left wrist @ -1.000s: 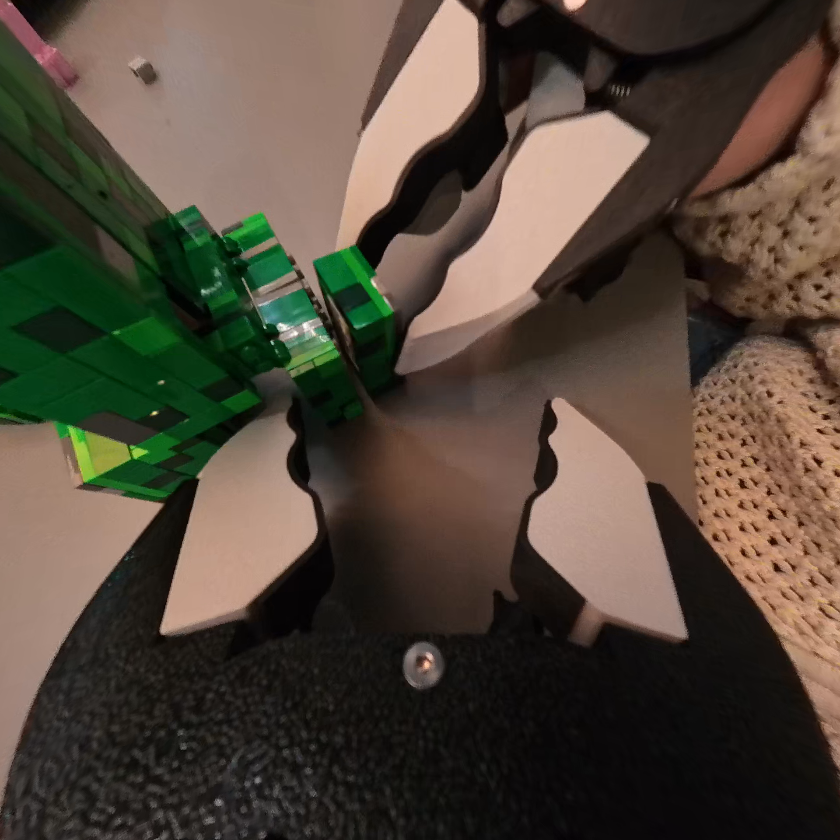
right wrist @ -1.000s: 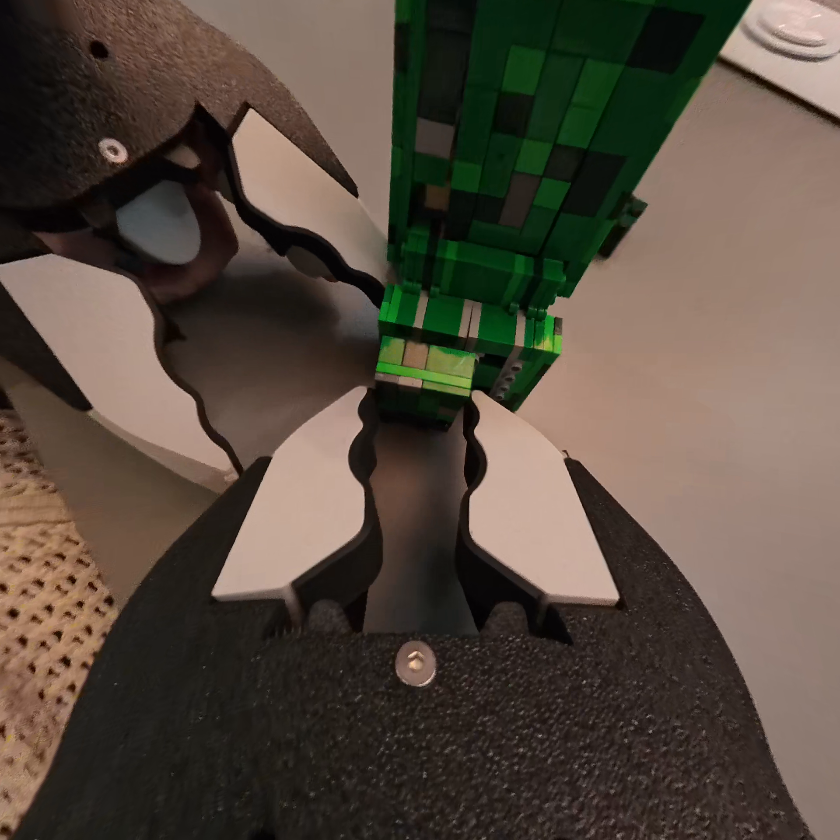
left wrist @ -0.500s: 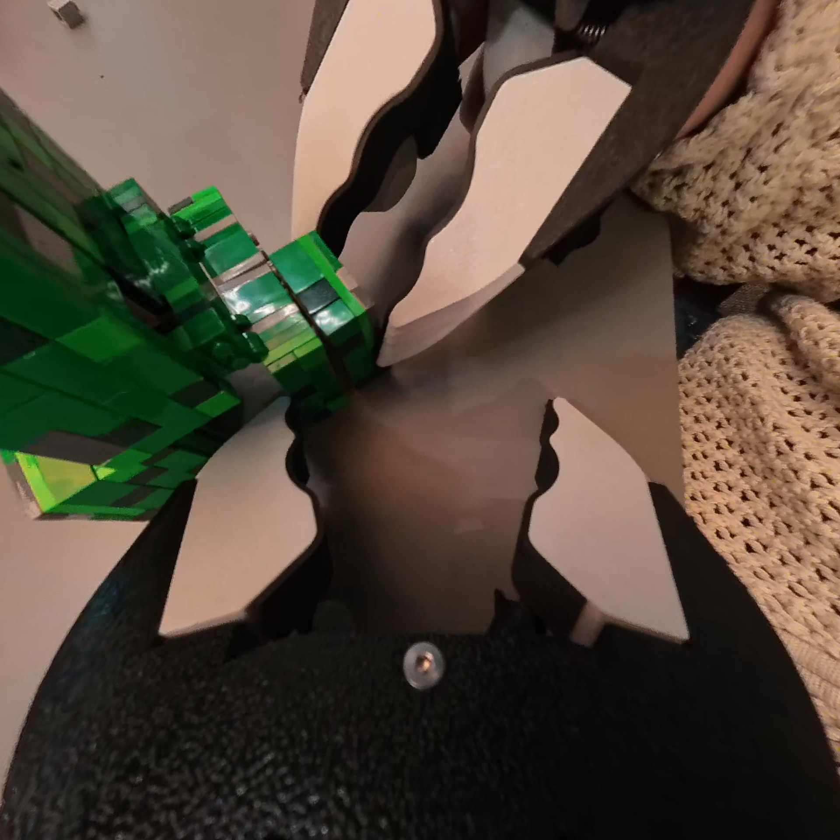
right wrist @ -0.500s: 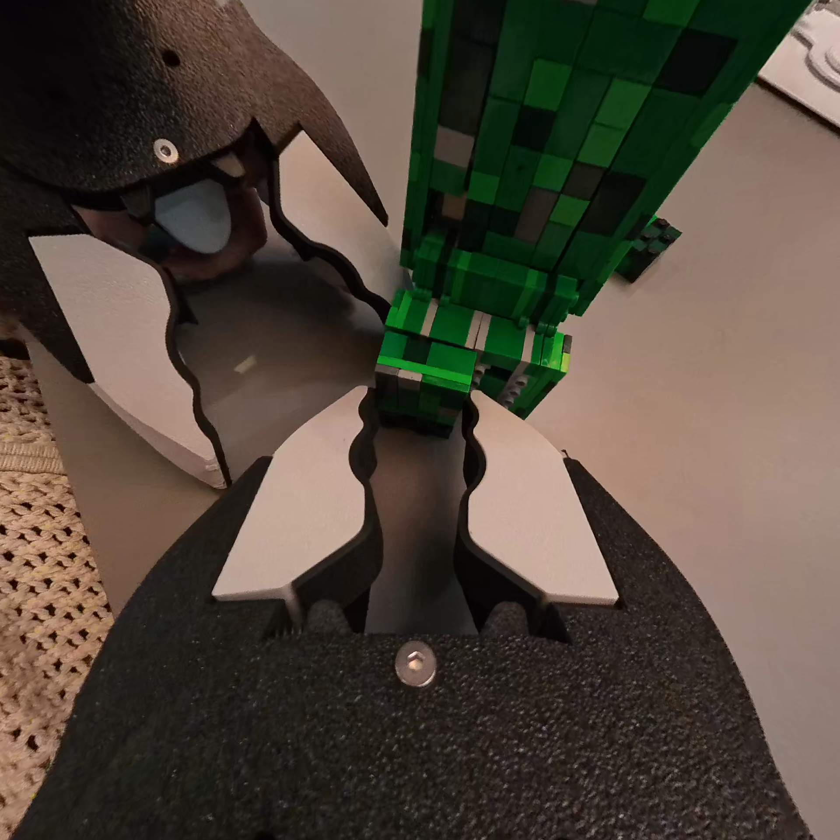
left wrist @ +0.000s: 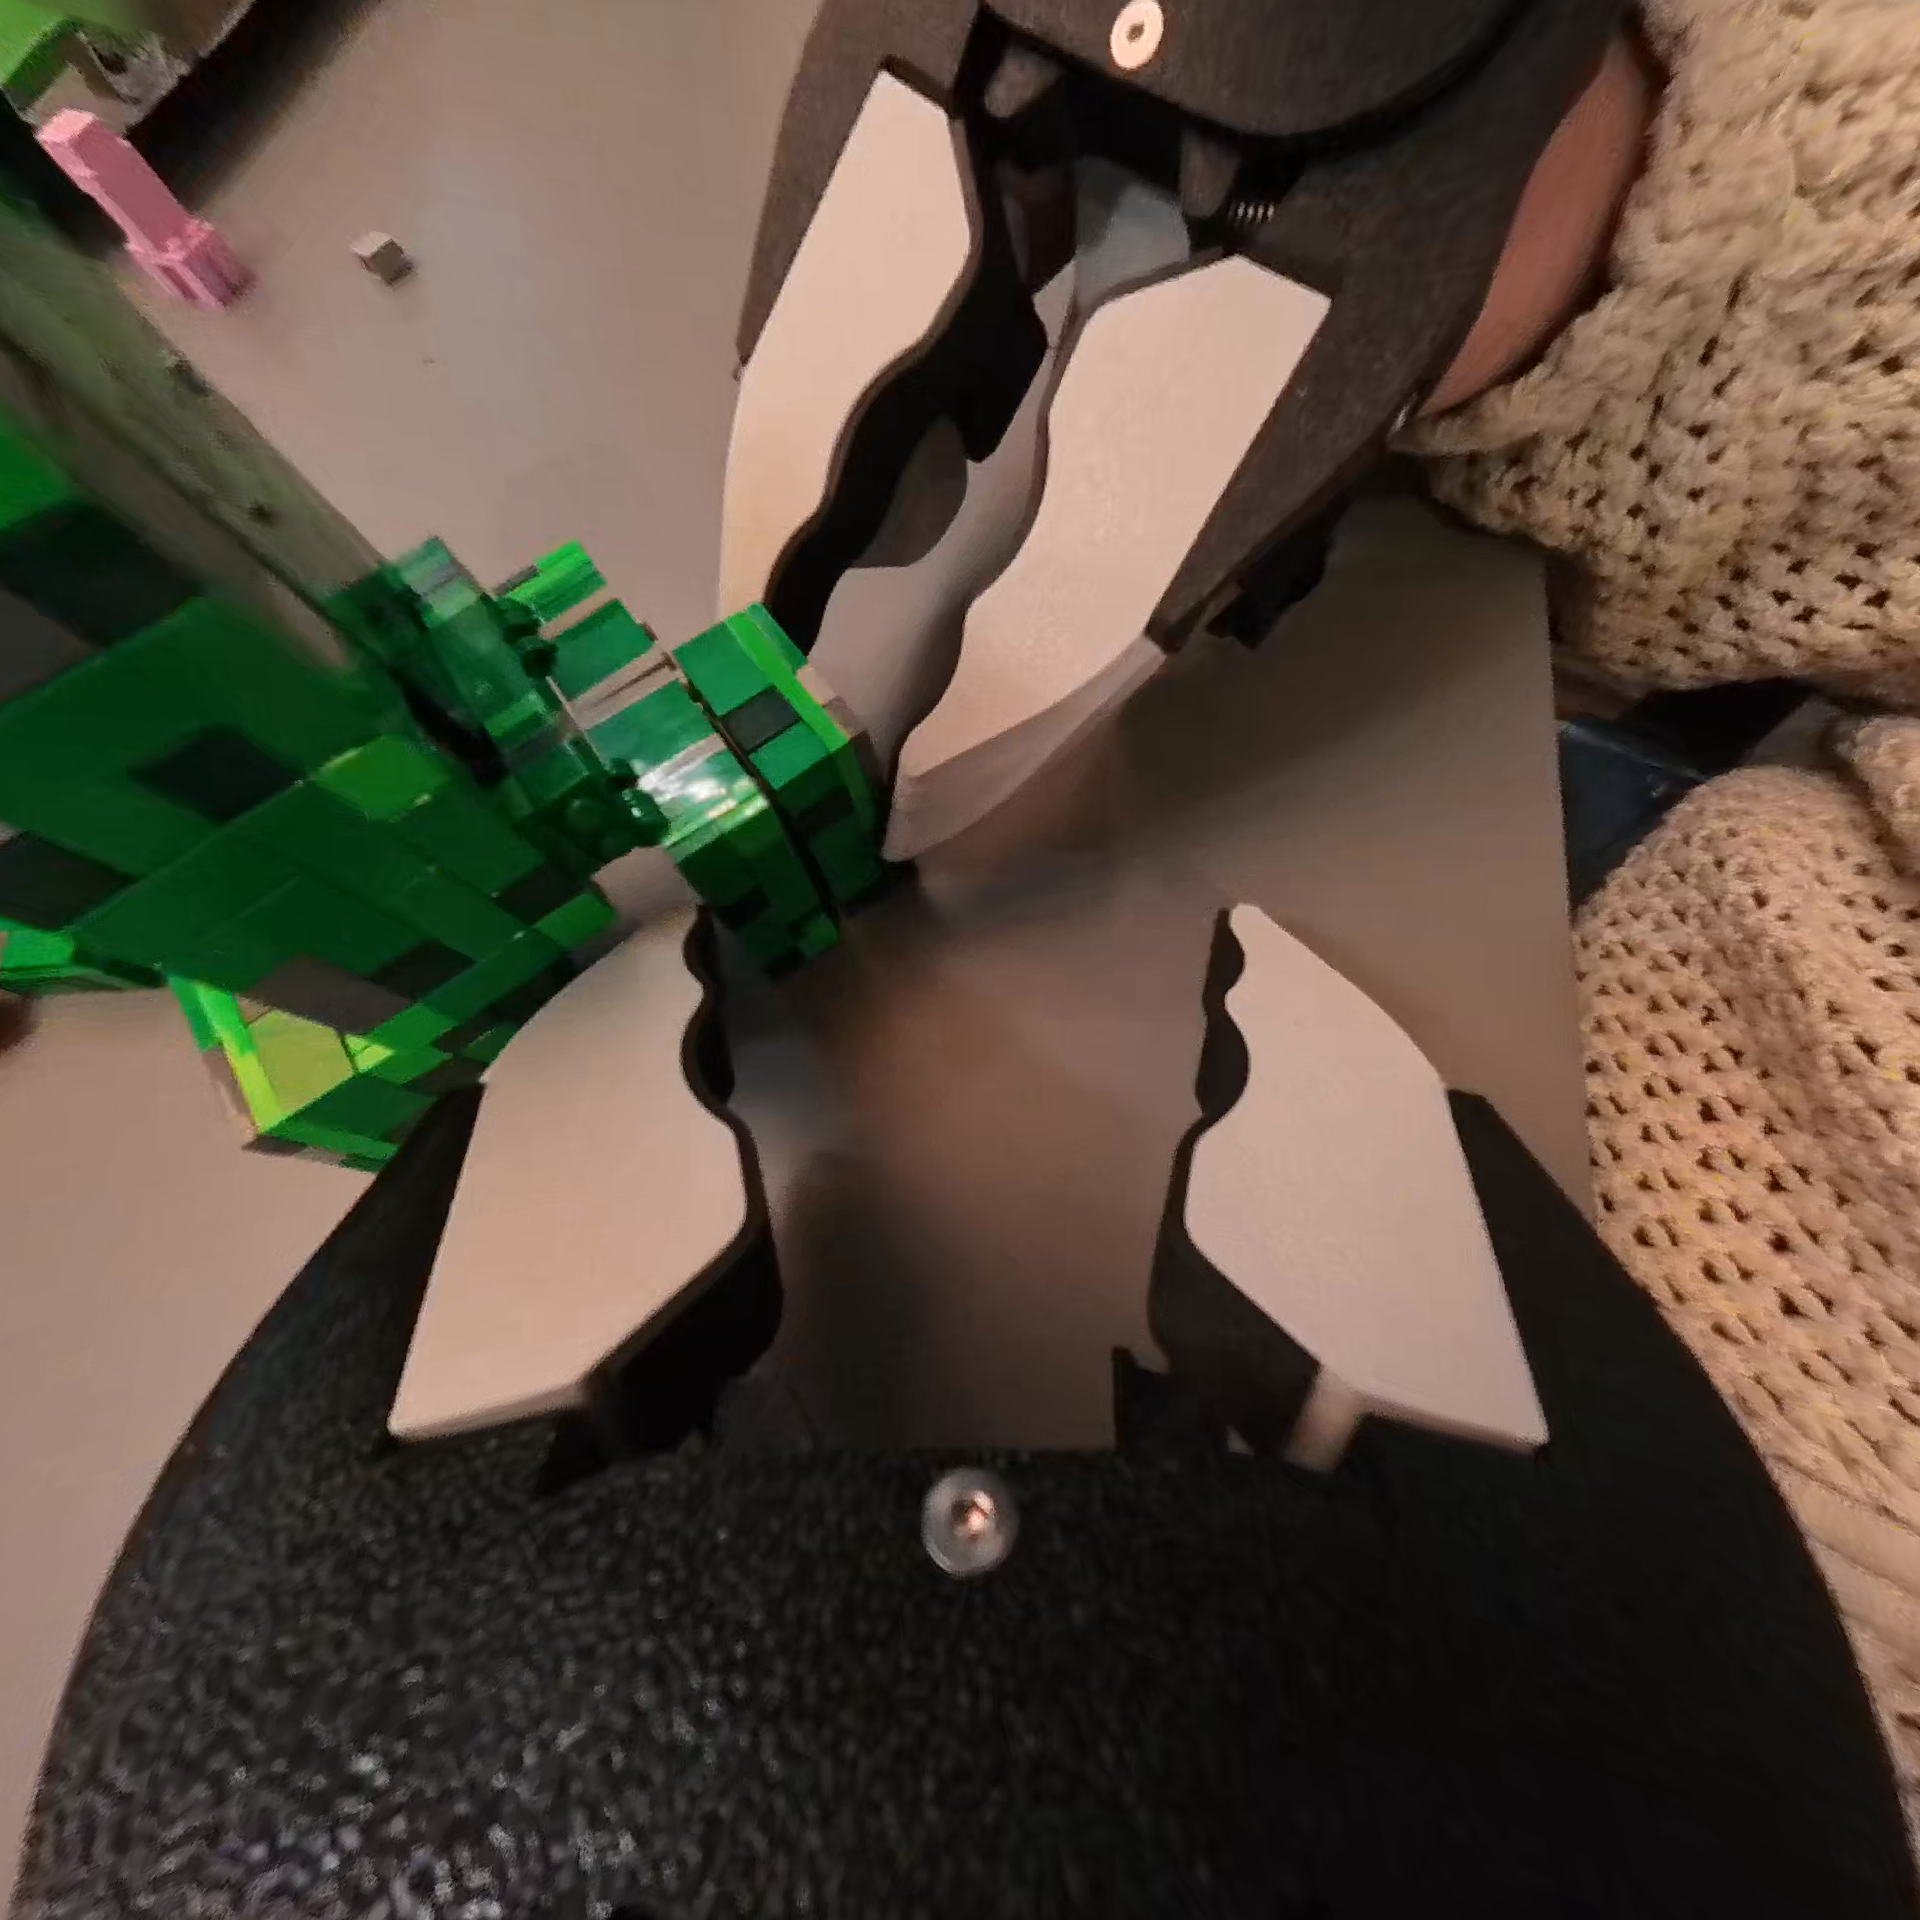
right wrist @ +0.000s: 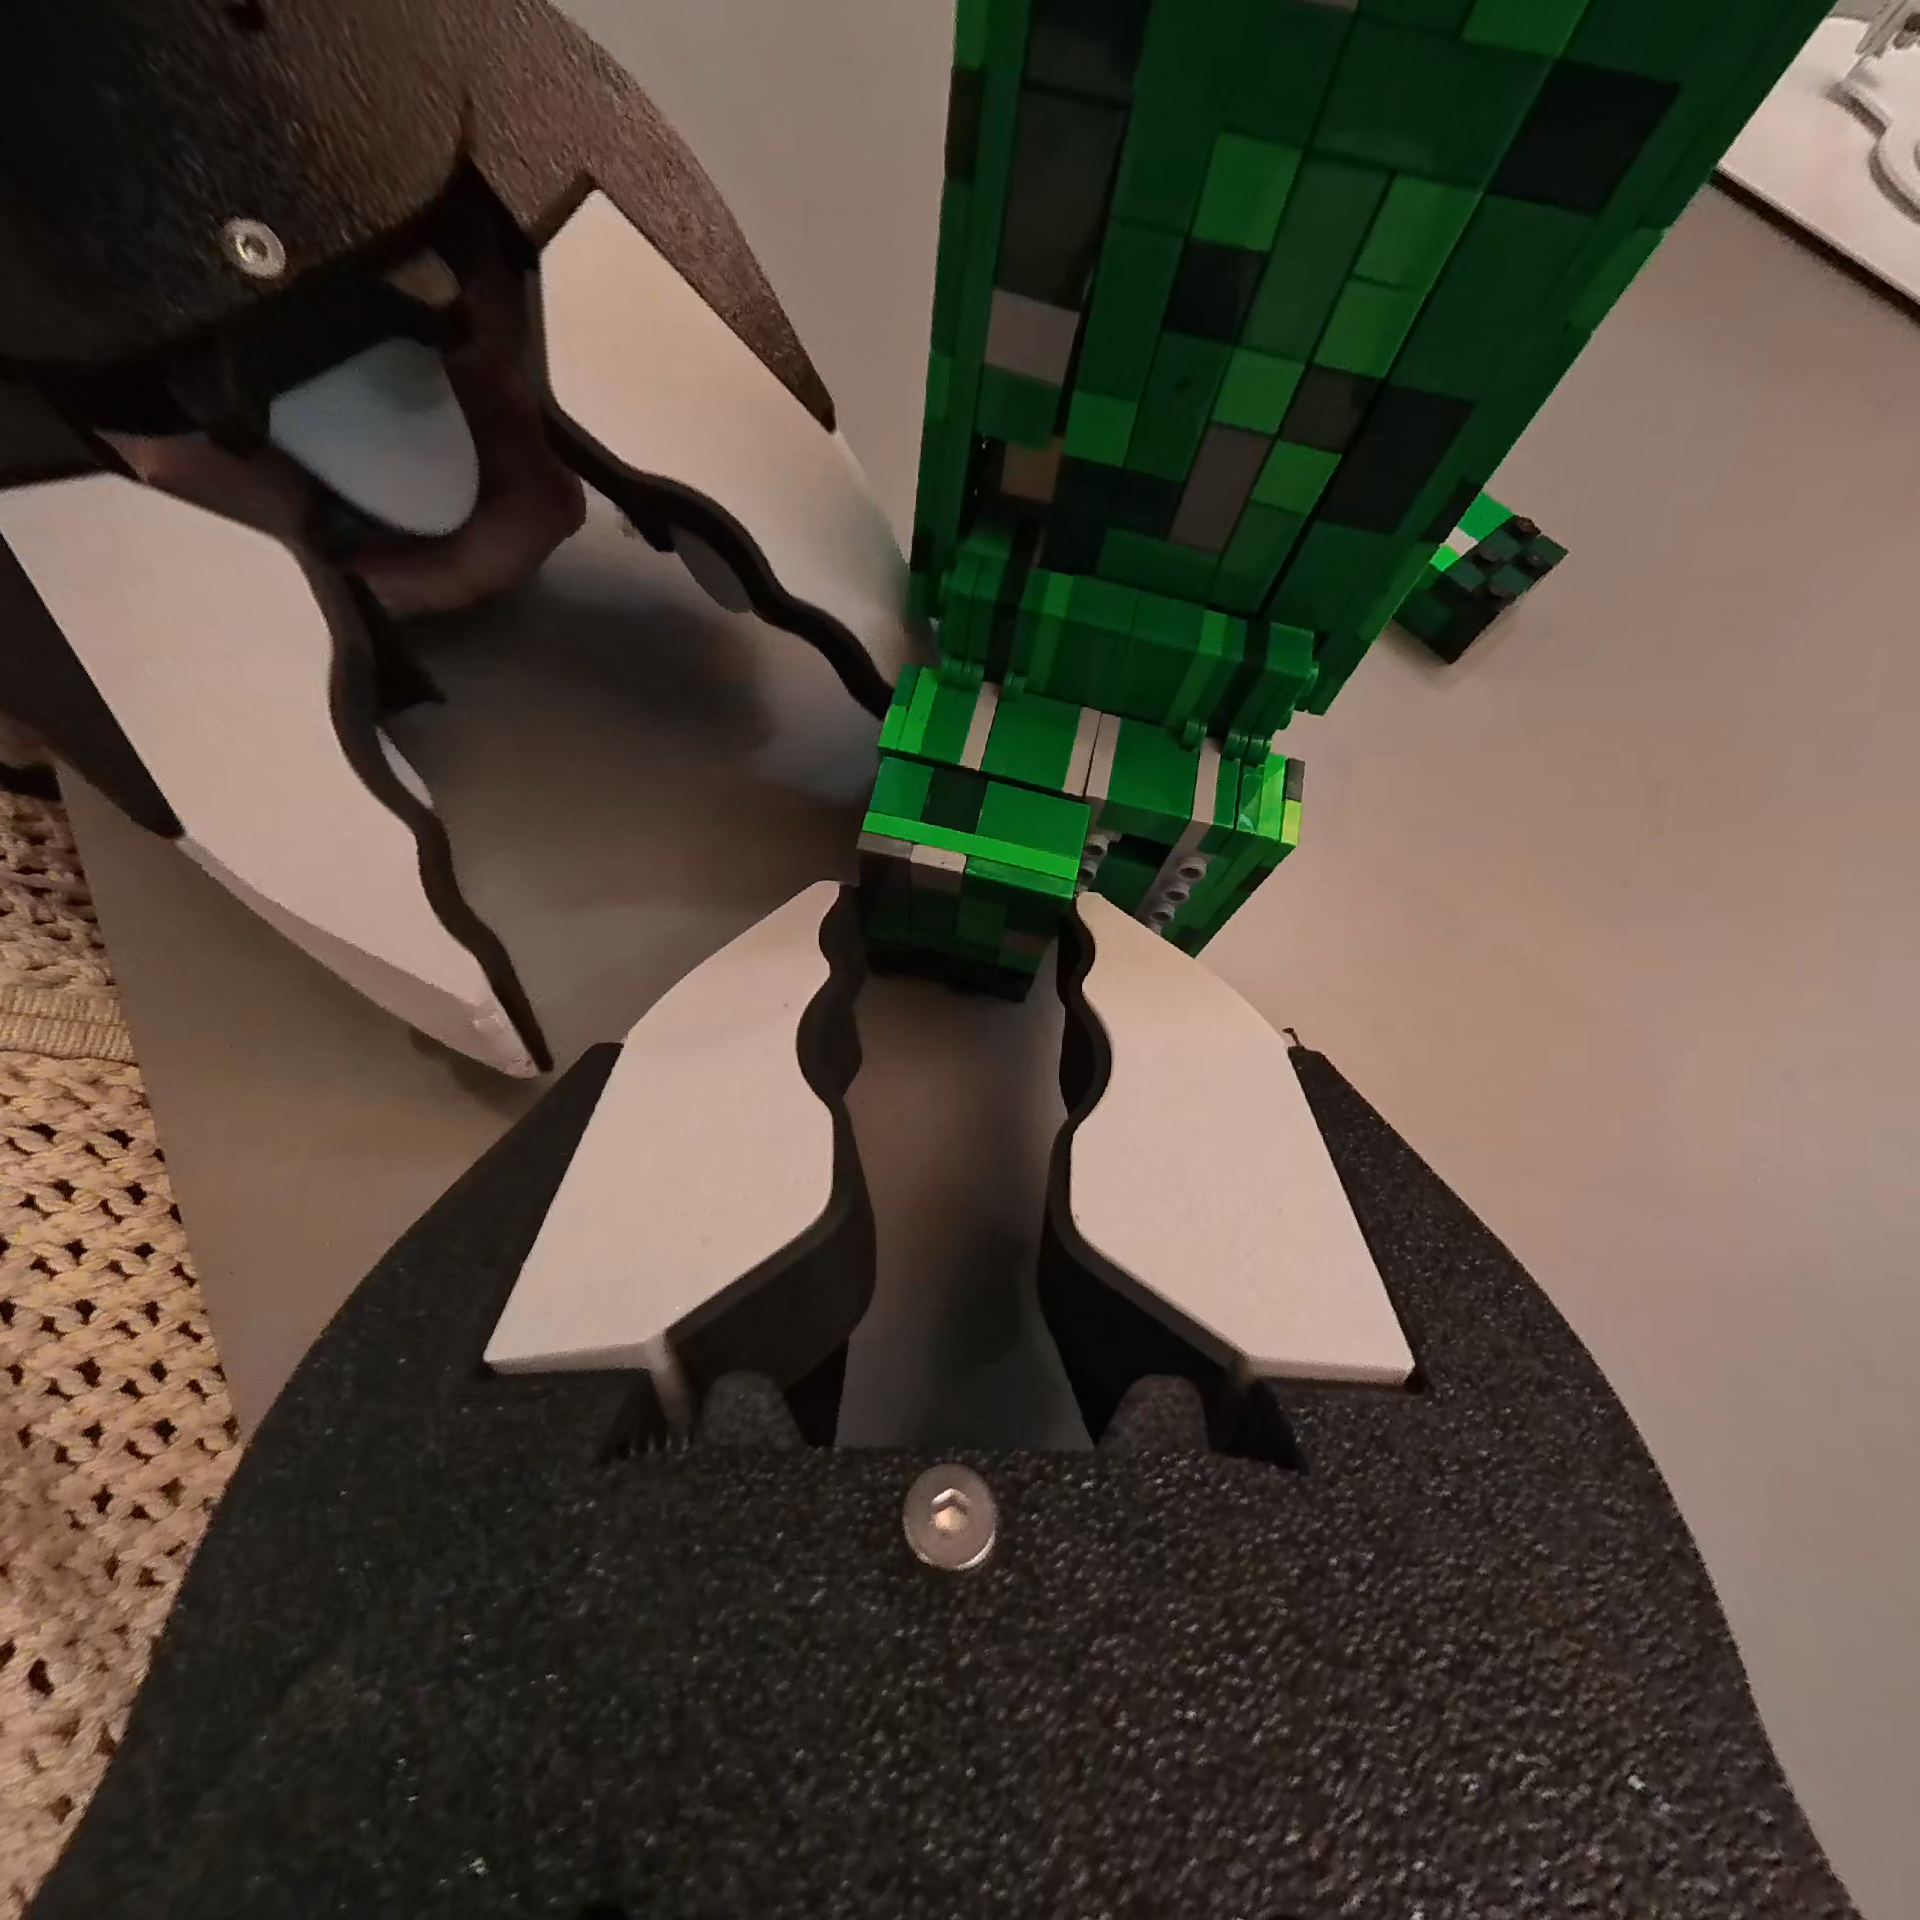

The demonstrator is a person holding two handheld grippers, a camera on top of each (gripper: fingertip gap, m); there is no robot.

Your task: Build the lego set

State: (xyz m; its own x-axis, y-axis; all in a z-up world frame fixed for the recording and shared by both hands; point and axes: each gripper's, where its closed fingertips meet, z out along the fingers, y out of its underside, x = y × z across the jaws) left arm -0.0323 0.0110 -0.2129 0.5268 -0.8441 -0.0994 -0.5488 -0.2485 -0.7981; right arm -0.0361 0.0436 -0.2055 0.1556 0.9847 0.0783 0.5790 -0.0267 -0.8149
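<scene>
A tall green lego model [right wrist: 1247,312] stands on the grey table; in the left wrist view it [left wrist: 260,831] fills the left side. My right gripper [right wrist: 961,914] is shut on a small green block [right wrist: 977,842] at the model's base, pressed against the model's foot. The same block [left wrist: 790,769] shows in the left wrist view, held by the right gripper's fingers [left wrist: 997,665]. My left gripper [left wrist: 966,935] is open and empty; one fingertip [left wrist: 707,966] lies against the block's side. It also shows in the right wrist view [right wrist: 686,852], beside the model.
A small dark green plate [right wrist: 1475,592] lies behind the model. A pink piece [left wrist: 156,229] and a tiny grey piece [left wrist: 379,255] lie farther off. A white object [right wrist: 1870,104] sits at the back right. Knitted sleeves [left wrist: 1714,935] hang at the table's near edge. From the right gripper's tips to the small dark green plate [right wrist: 1475,592] is close to 12 cm.
The gap between the held green block and the model's foot has closed; they now sit together. The left gripper stayed open beside them, shifting slightly.
</scene>
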